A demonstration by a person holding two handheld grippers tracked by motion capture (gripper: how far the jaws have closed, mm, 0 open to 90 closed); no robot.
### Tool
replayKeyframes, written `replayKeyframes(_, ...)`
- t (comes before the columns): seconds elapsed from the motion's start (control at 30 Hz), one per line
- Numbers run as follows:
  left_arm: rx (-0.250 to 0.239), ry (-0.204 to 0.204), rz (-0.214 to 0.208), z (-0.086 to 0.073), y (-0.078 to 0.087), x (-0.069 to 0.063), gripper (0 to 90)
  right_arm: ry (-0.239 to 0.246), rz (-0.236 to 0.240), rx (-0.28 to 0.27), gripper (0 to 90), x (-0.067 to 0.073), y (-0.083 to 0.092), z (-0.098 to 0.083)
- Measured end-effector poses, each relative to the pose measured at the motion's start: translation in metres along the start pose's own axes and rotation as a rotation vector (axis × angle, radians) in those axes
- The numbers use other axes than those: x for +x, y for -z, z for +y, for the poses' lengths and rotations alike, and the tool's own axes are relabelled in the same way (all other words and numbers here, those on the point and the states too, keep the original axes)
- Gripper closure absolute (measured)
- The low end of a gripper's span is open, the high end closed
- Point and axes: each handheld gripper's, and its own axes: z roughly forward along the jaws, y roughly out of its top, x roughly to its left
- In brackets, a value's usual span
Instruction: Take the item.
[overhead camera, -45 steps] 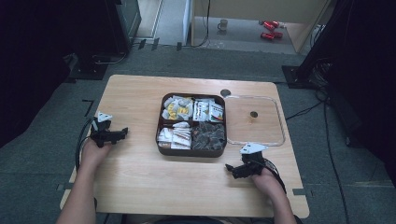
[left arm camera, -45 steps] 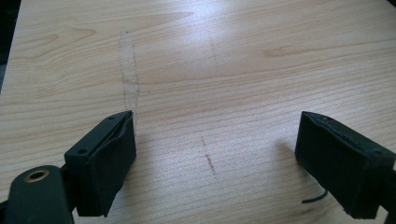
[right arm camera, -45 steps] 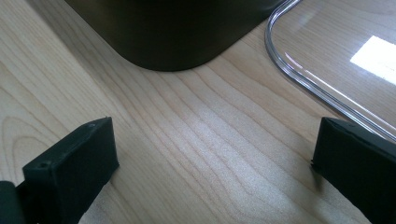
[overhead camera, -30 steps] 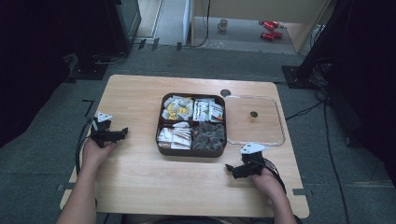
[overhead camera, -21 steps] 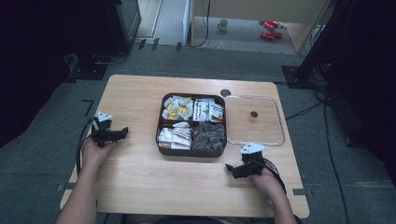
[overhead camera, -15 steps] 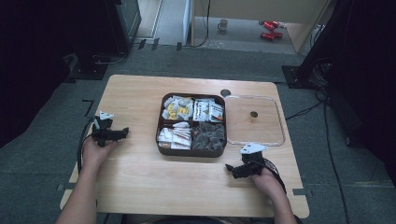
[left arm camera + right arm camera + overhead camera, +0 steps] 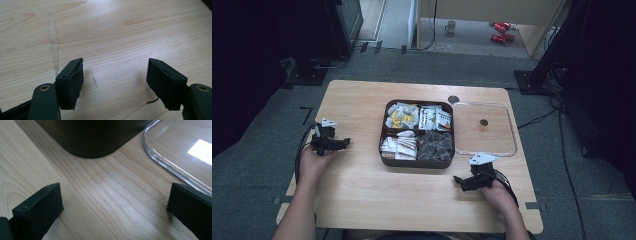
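Currently both grippers sit idle on the tabletop, nothing held.

Left gripper: near the left edge, hand behind it, jaws pointing right toward the tray. Left gripper view: jaws apart over bare wood, a faint dark streak on the grain between and beyond them.

Right gripper: near-right part of the tabletop, hand behind it, grey three-cornered plate on top. Right gripper view: jaws wide apart, empty, bare wood between them; the tray's rounded dark corner just ahead, the lid's clear rim close to the right-hand jaw.

Brown four-compartment tray: middle of the tabletop. Far-left compartment has yellow-and-white packets, far-right has white packets, near-left has pale packets, near-right has dark pieces, can't tell what they are.

Clear lid: flat on the tabletop just right of the tray, small dark knob in its middle.

Small dark round spot on the tabletop beyond the tray, between tray and lid corners.
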Motion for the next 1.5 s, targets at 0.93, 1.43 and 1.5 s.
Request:
replayKeyframes(0.93,-0.044,-0.076,-0.127,0.027,0.024,-0.036,37.8,0.0,0.0,0.0,0.0,0.0,0.0,0.0)
replayKeyframes(1.43,-0.075,-0.157,-0.175,0.045,0.028,-0.056,45.1,0.003,-0.001,-0.001,0.0,0.0,0.0,0.0)
replayKeyframes(1.5,-0.082,-0.165,-0.179,0.047,0.03,-0.059,45.4,0.003,0.0,-0.001,0.0,0.0,0.0,0.0)
